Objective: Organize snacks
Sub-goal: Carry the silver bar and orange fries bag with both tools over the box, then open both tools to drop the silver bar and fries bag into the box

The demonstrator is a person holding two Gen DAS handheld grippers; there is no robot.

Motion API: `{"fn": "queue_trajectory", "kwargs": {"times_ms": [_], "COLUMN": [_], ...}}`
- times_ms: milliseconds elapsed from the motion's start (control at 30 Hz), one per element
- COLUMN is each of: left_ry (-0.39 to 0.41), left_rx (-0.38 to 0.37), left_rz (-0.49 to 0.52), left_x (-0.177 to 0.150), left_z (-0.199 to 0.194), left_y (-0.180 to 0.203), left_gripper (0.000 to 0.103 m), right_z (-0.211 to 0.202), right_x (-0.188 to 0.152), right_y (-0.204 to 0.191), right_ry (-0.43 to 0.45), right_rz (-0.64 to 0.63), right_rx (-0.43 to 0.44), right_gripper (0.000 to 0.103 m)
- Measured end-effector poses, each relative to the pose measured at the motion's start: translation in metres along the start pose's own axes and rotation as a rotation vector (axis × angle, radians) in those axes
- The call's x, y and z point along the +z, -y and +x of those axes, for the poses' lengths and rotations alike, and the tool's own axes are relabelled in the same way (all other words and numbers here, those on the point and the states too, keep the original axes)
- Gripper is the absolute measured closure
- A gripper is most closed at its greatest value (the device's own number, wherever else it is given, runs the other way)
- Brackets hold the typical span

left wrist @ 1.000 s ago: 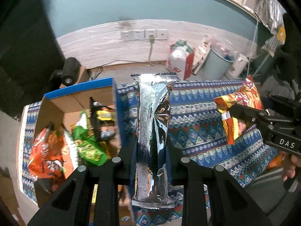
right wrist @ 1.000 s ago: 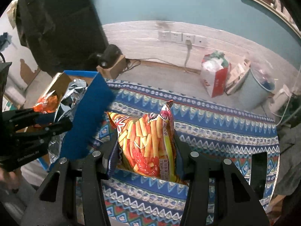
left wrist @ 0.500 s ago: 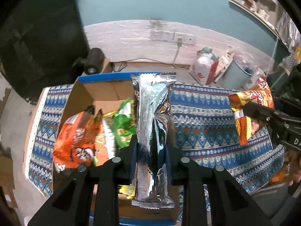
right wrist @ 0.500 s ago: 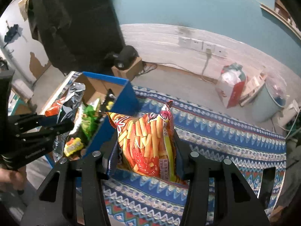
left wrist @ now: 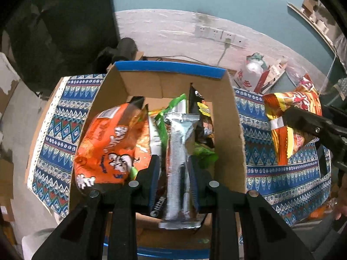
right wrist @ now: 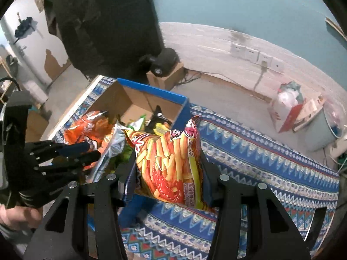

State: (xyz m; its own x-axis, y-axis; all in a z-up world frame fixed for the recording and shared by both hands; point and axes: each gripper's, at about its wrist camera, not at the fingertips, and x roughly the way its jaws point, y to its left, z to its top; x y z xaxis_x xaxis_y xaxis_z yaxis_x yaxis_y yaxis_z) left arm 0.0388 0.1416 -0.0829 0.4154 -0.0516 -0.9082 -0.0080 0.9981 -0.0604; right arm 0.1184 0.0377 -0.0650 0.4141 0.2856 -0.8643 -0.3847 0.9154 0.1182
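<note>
Snacks fill most of the cardboard box [left wrist: 235, 130], which has blue-edged flaps and sits on a blue patterned cloth [left wrist: 260, 173]. Inside lie a big orange chip bag [left wrist: 108, 143], a green packet [left wrist: 171, 106] and a black packet [left wrist: 200, 106], crowded together.

A long silver foil packet [left wrist: 179, 151] stands upright between the fingers of the left gripper [left wrist: 173, 173], right above the box; the narrow jaws have just eased apart a little, and the packet still sits between the pads, though it is hard to say how firmly they press. Its front is blurred, so no print can be read, and its lower end is partly covered by the gripper frame.

The right gripper [right wrist: 168, 173] is clamped on a red and yellow bag printed with fries [right wrist: 171, 160], held upright over the cloth just beside the box's near corner. From the left wrist view only a corner of that bag [left wrist: 290, 117] shows behind the black finger.

A hand [right wrist: 17, 216] on the left gripper is cut off at the picture's edge. The box bottom is mostly hidden under the packets.
</note>
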Motion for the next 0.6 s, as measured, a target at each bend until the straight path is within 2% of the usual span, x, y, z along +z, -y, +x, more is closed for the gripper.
{"fn": "queue_trajectory", "kwargs": {"times_ms": [33,100,267,600], "left_ry": [-0.005,-0.004,0.033,0.049], "left_rx": [0.006,0.012,0.047,0.106], "left_rz": [-0.005,-0.019,-0.044,-0.085], "left_x": [0.0,0.001,0.002,0.005], "left_z": [0.0,-0.002,-0.014,-0.021], "left_y": [-0.003,-0.009,-0.022,-0.043], "left_gripper": [0.072,0.054,0.035,0.027], "right_z": [0.003,0.009,0.024,0.054], "right_x": [0.002,0.005,0.014,0.041], "right_y": [-0.003,-0.008,-0.019,-0.044], "right_ry": [-0.003,-0.009,-0.022,-0.026], "right_rz": [-0.003,-0.008,-0.016,-0.026], "right_rx": [0.005,0.011,0.029,0.056], "right_gripper": [0.055,0.055,0.055,0.054]}}
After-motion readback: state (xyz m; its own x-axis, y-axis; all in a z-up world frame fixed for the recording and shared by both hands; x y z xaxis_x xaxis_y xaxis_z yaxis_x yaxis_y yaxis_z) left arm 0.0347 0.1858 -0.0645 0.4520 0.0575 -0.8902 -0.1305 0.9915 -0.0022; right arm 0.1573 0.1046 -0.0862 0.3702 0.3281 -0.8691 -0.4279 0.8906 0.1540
